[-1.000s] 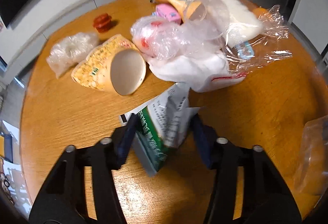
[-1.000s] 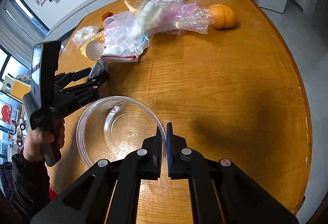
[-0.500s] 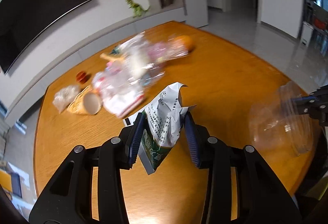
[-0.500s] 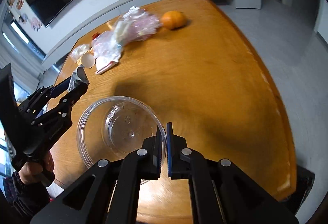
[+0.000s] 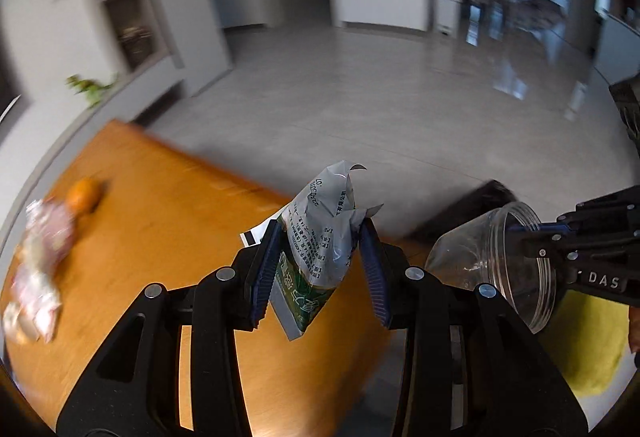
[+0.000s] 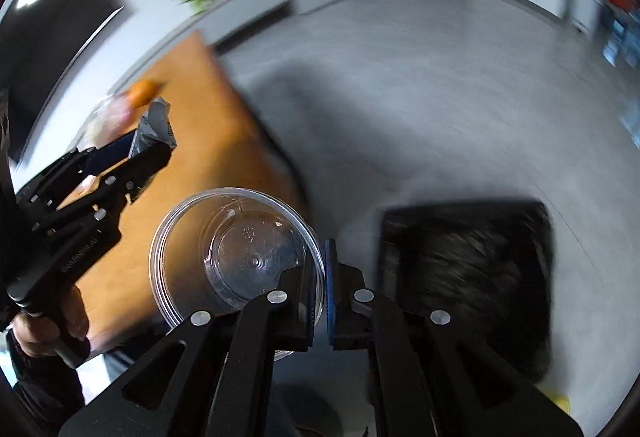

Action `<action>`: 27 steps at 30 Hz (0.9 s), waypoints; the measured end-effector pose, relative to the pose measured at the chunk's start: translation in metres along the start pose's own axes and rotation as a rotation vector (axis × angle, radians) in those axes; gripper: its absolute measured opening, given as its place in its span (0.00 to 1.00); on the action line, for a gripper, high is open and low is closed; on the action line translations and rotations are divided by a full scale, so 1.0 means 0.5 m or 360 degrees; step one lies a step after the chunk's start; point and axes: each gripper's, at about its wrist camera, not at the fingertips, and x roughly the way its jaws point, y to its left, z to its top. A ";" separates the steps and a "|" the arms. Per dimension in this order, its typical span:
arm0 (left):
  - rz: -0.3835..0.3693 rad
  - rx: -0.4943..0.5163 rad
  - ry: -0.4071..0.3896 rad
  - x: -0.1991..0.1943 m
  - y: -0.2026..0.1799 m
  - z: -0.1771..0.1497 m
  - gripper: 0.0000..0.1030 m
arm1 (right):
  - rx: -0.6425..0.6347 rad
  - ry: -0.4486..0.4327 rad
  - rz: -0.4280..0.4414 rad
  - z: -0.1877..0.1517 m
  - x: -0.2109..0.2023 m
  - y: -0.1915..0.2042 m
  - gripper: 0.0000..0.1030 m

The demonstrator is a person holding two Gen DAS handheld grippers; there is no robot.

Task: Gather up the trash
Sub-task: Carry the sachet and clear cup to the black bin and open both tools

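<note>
- Left wrist view: the left gripper [image 5: 320, 269] is clenched on a torn green-and-silver wrapper [image 5: 320, 237], holding it upright above the edge of the wooden table [image 5: 160, 205]. It looks carried that way toward a bin. An orange [image 5: 82, 193] and blurred plastic scraps [image 5: 36, 277] lie far back on the table.
- Right wrist view: the right gripper [image 6: 319, 285] pinches the rim of a clear plastic jar [image 6: 236, 257], mouth facing the camera, beside a dark bin [image 6: 468, 277] on the floor, probably where both pieces go.

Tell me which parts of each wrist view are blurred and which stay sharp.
Left wrist view: table, orange and room smear with motion; the carton in the left gripper is crisp. Right wrist view: floor and black bin streak; clear plastic bowl and right gripper sharp.
</note>
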 end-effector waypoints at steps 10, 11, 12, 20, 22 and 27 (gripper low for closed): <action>-0.0354 0.0239 0.0239 0.165 -0.227 0.074 0.46 | 0.0398 0.0125 -0.0334 -0.125 0.007 -0.254 0.09; -0.0390 0.0265 0.0289 0.182 -0.244 0.075 0.78 | 0.0413 0.0173 -0.0394 -0.135 0.019 -0.268 0.18; -0.0382 0.0291 0.0323 0.197 -0.263 0.075 0.96 | 0.0433 0.0199 -0.0434 -0.138 0.027 -0.283 0.52; -0.0219 0.0363 0.0227 0.175 -0.261 0.049 0.94 | 0.0428 0.0141 -0.0534 -0.158 0.008 -0.296 0.73; -0.0198 0.0341 0.0213 0.168 -0.246 0.052 0.94 | 0.0375 0.0121 -0.0506 -0.147 0.004 -0.270 0.73; -0.0121 0.0246 0.0199 0.135 -0.147 0.029 0.94 | 0.0232 0.0085 -0.0417 -0.091 0.013 -0.180 0.73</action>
